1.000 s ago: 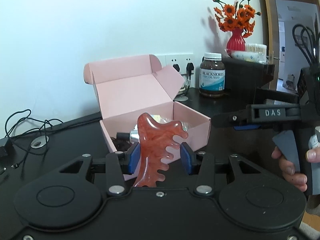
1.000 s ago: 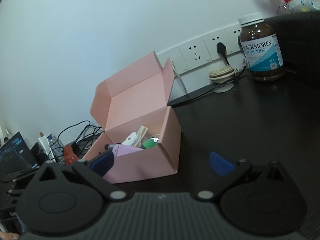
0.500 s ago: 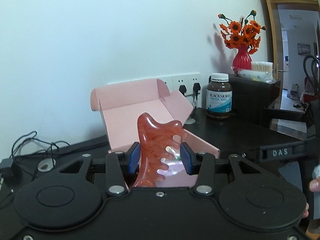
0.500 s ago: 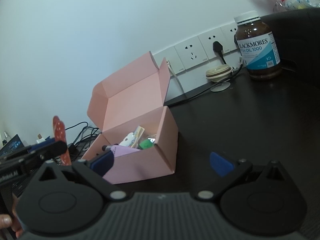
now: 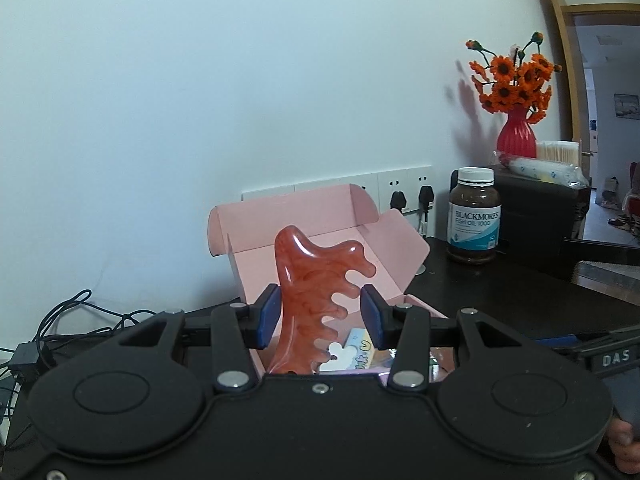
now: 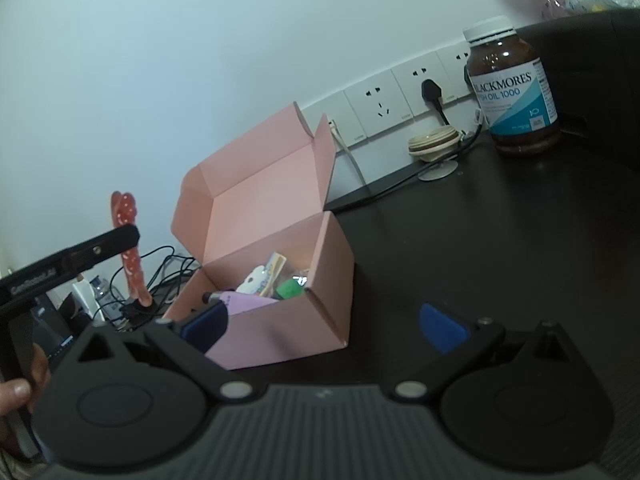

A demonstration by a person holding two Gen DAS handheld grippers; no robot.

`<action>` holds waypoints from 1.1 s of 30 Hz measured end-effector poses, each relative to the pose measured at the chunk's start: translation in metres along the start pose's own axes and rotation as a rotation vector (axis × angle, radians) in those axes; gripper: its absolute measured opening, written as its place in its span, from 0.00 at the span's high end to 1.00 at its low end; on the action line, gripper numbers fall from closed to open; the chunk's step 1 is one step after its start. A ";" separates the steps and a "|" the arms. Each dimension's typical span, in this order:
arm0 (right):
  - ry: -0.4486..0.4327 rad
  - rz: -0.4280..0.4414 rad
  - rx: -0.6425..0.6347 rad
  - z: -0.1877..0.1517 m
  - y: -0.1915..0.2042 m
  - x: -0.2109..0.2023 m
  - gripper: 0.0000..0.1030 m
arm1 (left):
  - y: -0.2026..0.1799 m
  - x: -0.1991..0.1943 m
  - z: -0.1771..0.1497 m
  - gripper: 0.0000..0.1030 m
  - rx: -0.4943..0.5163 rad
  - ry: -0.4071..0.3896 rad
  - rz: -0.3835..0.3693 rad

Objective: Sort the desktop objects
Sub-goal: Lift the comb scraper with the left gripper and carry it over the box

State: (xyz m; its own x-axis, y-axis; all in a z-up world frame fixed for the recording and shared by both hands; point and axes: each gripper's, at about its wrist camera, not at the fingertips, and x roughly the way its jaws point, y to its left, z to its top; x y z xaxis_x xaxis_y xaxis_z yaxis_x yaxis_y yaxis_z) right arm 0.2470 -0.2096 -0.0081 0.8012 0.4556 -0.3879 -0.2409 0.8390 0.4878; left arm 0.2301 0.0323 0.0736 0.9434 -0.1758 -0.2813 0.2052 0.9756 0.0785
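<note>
The left gripper is clamping a red marbled comb between its 2 blue pads, holding it upright with the teeth pointing to the right in the left wrist view. The comb is hanging in the air over the near edge of the open pink box, not touching it. Seen from the right wrist camera, the same comb is showing edge-on at the left of the box, raised above the cables on the dark desk.

The box is sitting on the desk with its lid standing open against the wall. Inside it, small items are lying together: a white and yellow card, a green piece and a lilac packet.

The right gripper is hovering beside the box with its jaws standing wide apart and nothing between them; its left blue pad is overlapping the box's near corner in the picture.

A brown bottle of fish oil is standing well apart to the right, near the wall sockets, and a red vase of orange flowers is standing on a dark cabinet behind it
</note>
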 end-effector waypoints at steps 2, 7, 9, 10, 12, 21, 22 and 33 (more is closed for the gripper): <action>0.002 0.001 0.002 0.000 -0.001 0.000 0.01 | 0.001 0.005 -0.001 0.57 -0.001 0.006 0.004; 0.005 0.001 0.006 0.001 -0.001 0.001 0.01 | 0.003 0.014 -0.005 0.57 0.000 0.026 -0.001; 0.007 0.001 0.007 0.001 -0.001 0.002 0.01 | 0.002 0.018 -0.006 0.57 0.005 0.034 -0.005; 0.009 0.001 0.007 0.001 -0.002 0.002 0.01 | 0.002 0.019 -0.006 0.57 0.005 0.036 -0.010; 0.010 0.002 0.009 0.001 -0.002 0.002 0.01 | 0.000 0.023 -0.005 0.57 0.004 0.037 -0.023; 0.019 0.007 0.033 0.001 -0.006 0.003 0.01 | -0.016 0.043 0.000 0.57 -0.018 0.081 -0.098; 0.020 0.008 0.035 0.001 -0.006 0.004 0.01 | -0.018 0.043 0.000 0.57 -0.008 0.081 -0.096; 0.034 0.022 0.034 0.001 -0.006 0.006 0.01 | -0.009 0.035 -0.019 0.57 -0.003 0.188 -0.090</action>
State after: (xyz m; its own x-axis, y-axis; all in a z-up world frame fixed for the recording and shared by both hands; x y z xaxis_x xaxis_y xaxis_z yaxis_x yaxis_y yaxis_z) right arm 0.2539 -0.2124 -0.0123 0.7766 0.4842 -0.4031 -0.2388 0.8183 0.5228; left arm 0.2560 0.0195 0.0446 0.8558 -0.2349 -0.4609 0.2853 0.9575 0.0418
